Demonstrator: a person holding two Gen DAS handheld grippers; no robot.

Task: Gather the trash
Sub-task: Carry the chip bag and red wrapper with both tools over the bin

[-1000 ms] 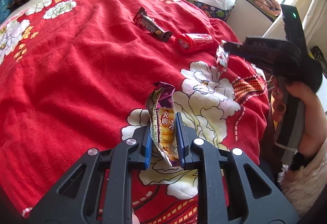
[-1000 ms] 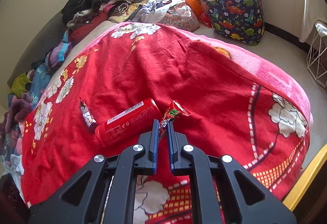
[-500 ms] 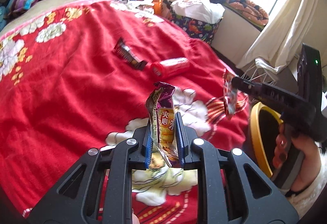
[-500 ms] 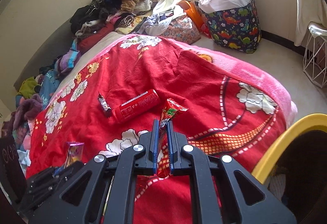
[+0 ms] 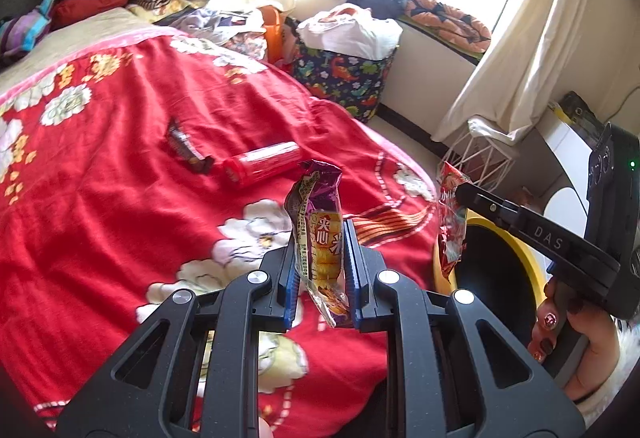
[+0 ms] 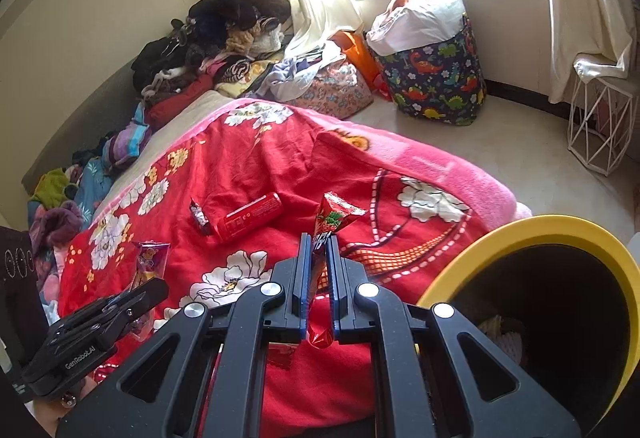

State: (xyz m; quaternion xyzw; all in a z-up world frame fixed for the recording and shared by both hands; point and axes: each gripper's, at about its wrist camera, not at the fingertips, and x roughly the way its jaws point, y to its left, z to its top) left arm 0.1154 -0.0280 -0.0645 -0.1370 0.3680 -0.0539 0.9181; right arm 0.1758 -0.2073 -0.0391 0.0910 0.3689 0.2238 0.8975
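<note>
Your left gripper (image 5: 320, 262) has its fingers pinching a purple snack wrapper (image 5: 320, 238) upright. Your right gripper (image 6: 319, 278) clamps a red wrapper (image 6: 326, 238) (just beside the yellow bin (image 6: 560, 230)). Farther off, a red can (image 6: 250, 216) lies on the bed (image 6: 248, 158).

— How are the two grippers seen?

— The left gripper (image 5: 320, 258) is held level, its blue-padded fingers (image 5: 290, 270) drawn close on a purple-and-yellow wrapper (image 5: 320, 238) that stands upright between them. The right gripper (image 6: 319, 286) is held the same way, its fingers (image 6: 301, 278) pinched almost together on a red wrapper (image 6: 332, 218).

— And the hands?

— The right hand (image 5: 576, 334), nails painted dark, is seen wrapped around that gripper's handle from below. Little of the left hand is shown.
</note>
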